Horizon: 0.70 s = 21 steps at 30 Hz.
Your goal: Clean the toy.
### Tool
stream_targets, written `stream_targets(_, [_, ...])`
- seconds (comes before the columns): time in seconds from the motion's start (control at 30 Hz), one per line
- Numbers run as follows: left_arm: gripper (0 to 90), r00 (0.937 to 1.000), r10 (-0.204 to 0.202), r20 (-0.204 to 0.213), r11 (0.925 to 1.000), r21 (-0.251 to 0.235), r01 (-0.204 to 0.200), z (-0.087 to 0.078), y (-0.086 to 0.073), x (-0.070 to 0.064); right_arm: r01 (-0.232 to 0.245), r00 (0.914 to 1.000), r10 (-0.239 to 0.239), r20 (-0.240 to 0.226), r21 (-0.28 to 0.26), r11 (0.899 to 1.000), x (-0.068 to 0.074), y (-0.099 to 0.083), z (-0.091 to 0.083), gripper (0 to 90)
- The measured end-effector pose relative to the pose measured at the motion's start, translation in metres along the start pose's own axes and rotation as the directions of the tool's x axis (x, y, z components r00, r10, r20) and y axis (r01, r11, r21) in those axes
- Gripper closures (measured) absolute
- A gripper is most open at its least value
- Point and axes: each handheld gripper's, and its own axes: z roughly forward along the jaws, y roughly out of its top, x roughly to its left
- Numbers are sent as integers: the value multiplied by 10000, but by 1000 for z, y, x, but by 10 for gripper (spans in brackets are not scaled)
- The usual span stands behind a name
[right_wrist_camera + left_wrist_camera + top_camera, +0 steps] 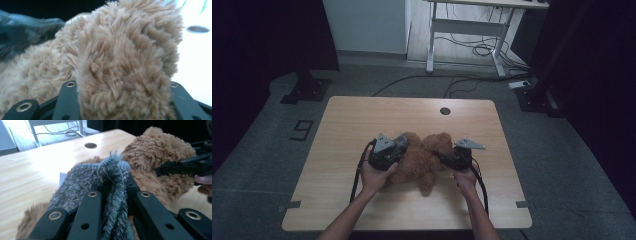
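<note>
Teddy bear (424,160) | left gripper (112,185) clamps grey knit (82,185) | right gripper (122,82) grips bear

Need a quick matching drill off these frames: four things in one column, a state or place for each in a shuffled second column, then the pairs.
Things:
1. left claw
2. right claw
3. plush bear
4. round hole

States or places:
A. lies on the wooden table between both hands
B. shut on the grey knit cloth
C. in the tabletop near its far edge
D. clamped on brown fur

Pairs: 1-B, 2-D, 3-A, 4-C
</note>
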Motion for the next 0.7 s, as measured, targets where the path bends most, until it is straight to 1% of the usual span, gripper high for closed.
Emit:
stream_targets(0.03, [804, 10000, -96, -15, 9999, -72, 96, 1, 4, 3, -14, 9997, 23, 251, -327, 9995, 0, 4, 3, 543])
stream_targets(0.07, [804, 9999, -82, -65, 9999, -116, 81, 1, 8, 6, 84, 9990, -57, 438, -626, 9980, -1, 8, 4, 539])
stream_targets(0.1, [803, 9999, -91, -80, 9998, -152, 90, 1, 11, 7, 443, 9972, -382, 637, -974, 9943, -1, 13, 6, 536])
stream_targets(0.13, [803, 9999, -112, -103, 9998, -181, 110, 2, 15, 8, 637, 9955, -551, 771, -1139, 9914, -1, 15, 6, 532])
stream_targets(0.17, [802, 9999, -105, -125, 9998, -189, 102, 3, 17, 8, 955, 9927, -853, 855, -1240, 9877, -1, 19, 7, 520])
stream_targets(0.23, [801, 9999, -41, -134, 9999, -151, 39, 5, 22, 10, 1320, 9881, -1210, 949, -1195, 9840, -2, 20, 7, 510])
stream_targets(0.3, [799, 9999, -45, -161, 10000, -4, 45, 10, 28, 11, 1539, 9851, -1448, 926, -998, 9830, -6, 18, 7, 498])
stream_targets(0.37, [797, 9995, -278, -117, 9994, 192, 280, 19, 32, 14, 1768, 9802, -1683, 1046, -776, 9812, -11, 11, 6, 492])
stream_targets(0.43, [796, 9995, -308, -66, 9980, 545, 311, 29, 33, 14, 1882, 9780, -1802, 1049, -725, 9795, -14, 5, 5, 489])
stream_targets(0.5, [793, 9996, -292, -3, 9950, 957, 291, 40, 32, 14, 1848, 9788, -1778, 1022, -641, 9807, -17, 0, 4, 486])
stream_targets(0.53, [793, 9994, -349, 65, 9923, 1188, 339, 46, 29, 13, 1829, 9792, -1761, 1004, -628, 9811, -18, -2, 4, 486])
stream_targets(0.6, [794, 9989, -428, 201, 9901, 1349, 397, 50, 23, 12, 1833, 9797, -1779, 924, -537, 9816, -21, -7, 3, 482])
stream_targets(0.7, [798, 9985, -374, 407, 9887, 1470, 310, 51, 14, 8, 1756, 9820, -1718, 791, -451, 9834, -25, -12, 2, 474])
